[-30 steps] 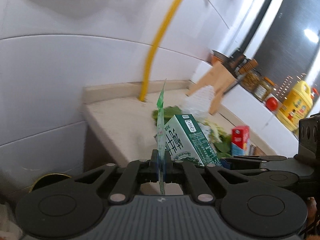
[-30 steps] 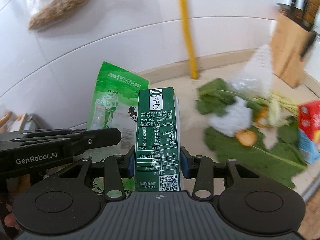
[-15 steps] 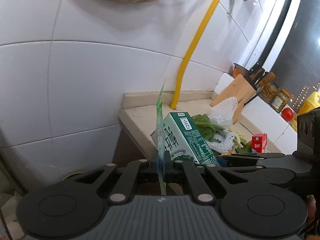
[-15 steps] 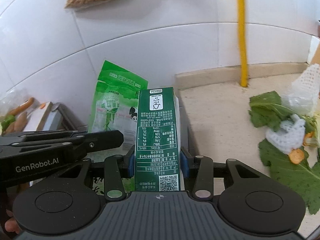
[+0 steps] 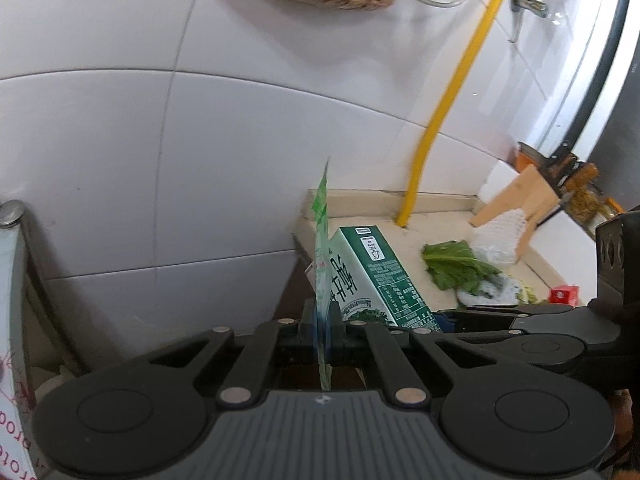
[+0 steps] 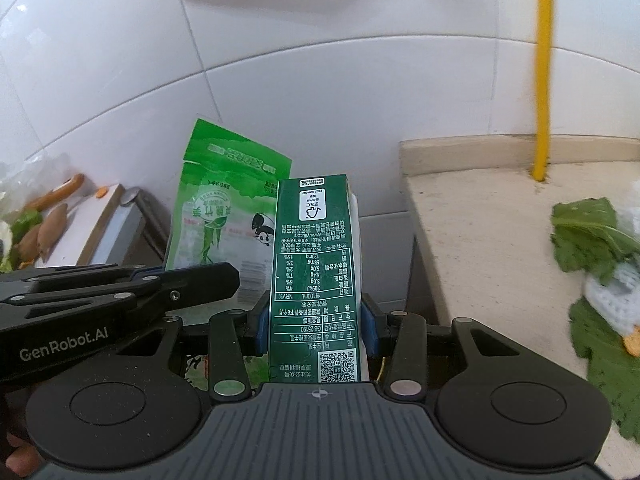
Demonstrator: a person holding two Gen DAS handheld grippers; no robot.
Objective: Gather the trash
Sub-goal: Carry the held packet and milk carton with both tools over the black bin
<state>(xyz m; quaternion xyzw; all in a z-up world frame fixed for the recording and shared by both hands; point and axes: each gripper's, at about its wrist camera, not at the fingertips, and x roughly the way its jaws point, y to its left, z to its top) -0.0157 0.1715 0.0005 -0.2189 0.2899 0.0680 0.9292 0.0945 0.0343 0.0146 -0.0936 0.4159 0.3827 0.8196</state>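
Right hand-held gripper [image 6: 316,328] is clamped on a dark green milk carton [image 6: 314,272]; the left hand-held gripper [image 5: 322,320] pinches a flat green snack wrapper [image 5: 321,264]. Both pieces are lifted off the beige table [image 6: 480,240], where leafy vegetable scraps [image 6: 588,236] remain uncollected.

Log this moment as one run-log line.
left gripper: shut on green snack bag | right gripper: shut on milk carton | both held off countertop | leafy scraps remain

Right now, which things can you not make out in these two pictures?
- Trash bin: in neither view.
- Bottom of the milk carton: right wrist view, hidden behind the gripper body.
- Snack bag: left wrist view, edge-on, print unreadable.
- Red box: left wrist view, too small, partly behind the right gripper.
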